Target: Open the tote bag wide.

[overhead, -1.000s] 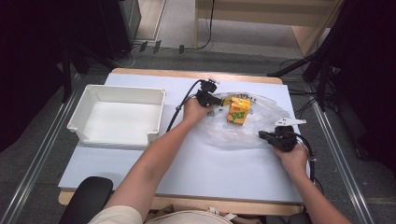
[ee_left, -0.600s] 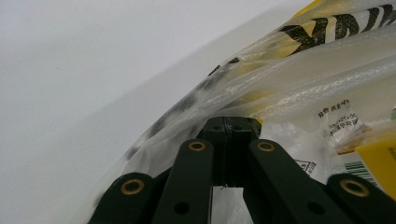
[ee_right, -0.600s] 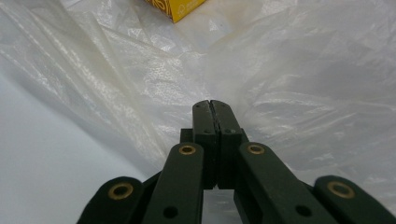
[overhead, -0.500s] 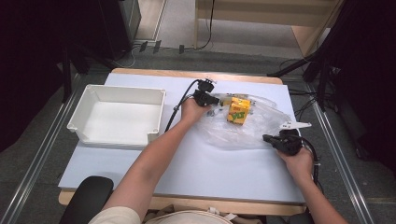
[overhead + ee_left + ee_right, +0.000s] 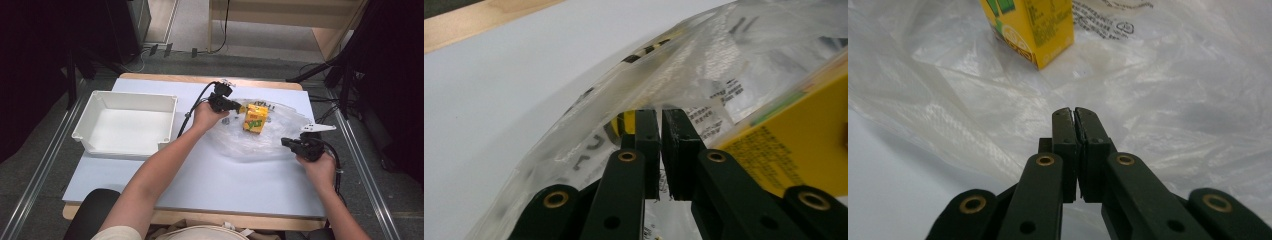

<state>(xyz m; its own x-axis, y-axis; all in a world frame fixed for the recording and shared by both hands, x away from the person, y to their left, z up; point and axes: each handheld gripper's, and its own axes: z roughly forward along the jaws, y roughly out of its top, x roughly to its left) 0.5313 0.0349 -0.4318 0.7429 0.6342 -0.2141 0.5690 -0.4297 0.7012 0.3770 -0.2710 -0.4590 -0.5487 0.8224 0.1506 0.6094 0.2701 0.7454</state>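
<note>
A clear plastic bag point(image 5: 282, 127) lies crumpled on the right half of the table, and a yellow juice carton point(image 5: 256, 119) stands inside it. My left gripper point(image 5: 239, 106) is at the bag's far-left edge, right beside the carton point(image 5: 804, 135). Its jaws have just been opening: in the left gripper view point(image 5: 660, 111) a narrow slit shows between the pads, and the bag's film point(image 5: 724, 55) drapes over the tips. My right gripper point(image 5: 284, 141) is at the bag's near-right edge, shut on the film point(image 5: 1173, 90), with the carton point(image 5: 1030, 25) standing beyond its tips point(image 5: 1075, 111).
A white tray point(image 5: 125, 96) stands at the left of the pale blue table top point(image 5: 200, 180), a hand's width from my left forearm. Black cables trail from both grippers. Dark stands and floor rails flank the table.
My left gripper has risen slightly at the bag's edge. The right gripper, the carton and the tray have kept their places.
</note>
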